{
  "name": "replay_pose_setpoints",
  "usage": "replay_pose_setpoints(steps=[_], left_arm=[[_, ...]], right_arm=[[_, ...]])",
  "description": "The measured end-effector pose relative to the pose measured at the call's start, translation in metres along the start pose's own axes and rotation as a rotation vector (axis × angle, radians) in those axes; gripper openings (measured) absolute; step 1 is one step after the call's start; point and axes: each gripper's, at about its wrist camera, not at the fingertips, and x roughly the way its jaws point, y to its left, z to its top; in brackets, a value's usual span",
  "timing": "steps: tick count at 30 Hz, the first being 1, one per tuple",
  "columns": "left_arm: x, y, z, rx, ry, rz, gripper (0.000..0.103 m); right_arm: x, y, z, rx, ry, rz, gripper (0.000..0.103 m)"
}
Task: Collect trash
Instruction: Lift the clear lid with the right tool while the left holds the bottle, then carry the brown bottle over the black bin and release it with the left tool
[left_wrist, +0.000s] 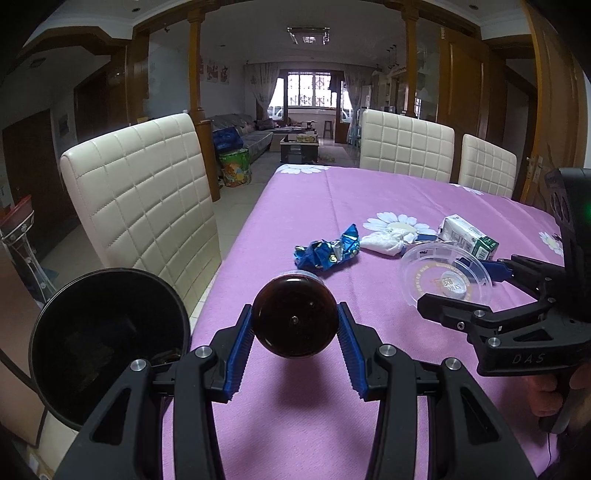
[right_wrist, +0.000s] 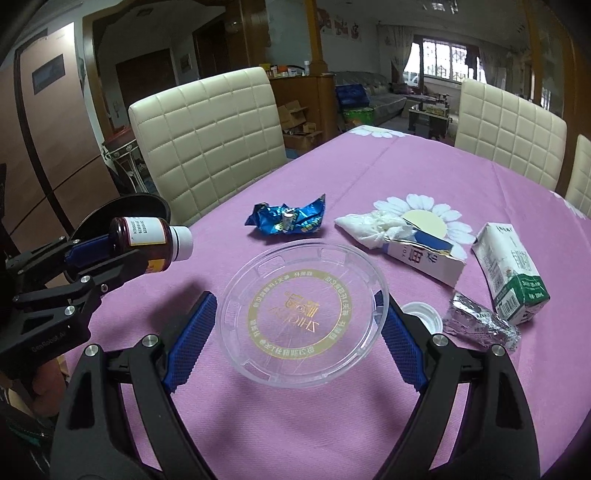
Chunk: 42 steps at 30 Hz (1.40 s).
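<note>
My left gripper (left_wrist: 295, 311) is shut on a brown bottle (left_wrist: 295, 321) with a white cap, held lying level above the purple tablecloth (left_wrist: 295, 413). The right wrist view shows that bottle (right_wrist: 147, 236) in the left gripper (right_wrist: 125, 251) beside a black bin (right_wrist: 125, 210). My right gripper (right_wrist: 295, 297) is shut wide on a clear round plastic lid (right_wrist: 303, 314) with gold print, its blue pads (right_wrist: 192, 332) against the rim. The left wrist view has this lid (left_wrist: 443, 273) tilted in the right gripper (left_wrist: 454, 286).
On the cloth lie a blue wrapper (right_wrist: 288, 218), a white tissue (right_wrist: 369, 225), a small white box (right_wrist: 424, 258), a milk carton (right_wrist: 513, 269), crumpled foil (right_wrist: 480, 325) and a white cap (right_wrist: 423, 315). The black bin (left_wrist: 107, 343) stands off the table's left edge. Cream chairs (left_wrist: 147, 199) ring the table.
</note>
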Motion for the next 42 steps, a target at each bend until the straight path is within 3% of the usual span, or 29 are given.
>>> replay_pose_setpoints(steps=[42], left_arm=[[-0.025, 0.103, -0.022, -0.162, -0.06, 0.198, 0.043]], right_arm=[[0.049, 0.121, 0.041, -0.196, 0.022, 0.093, 0.085]])
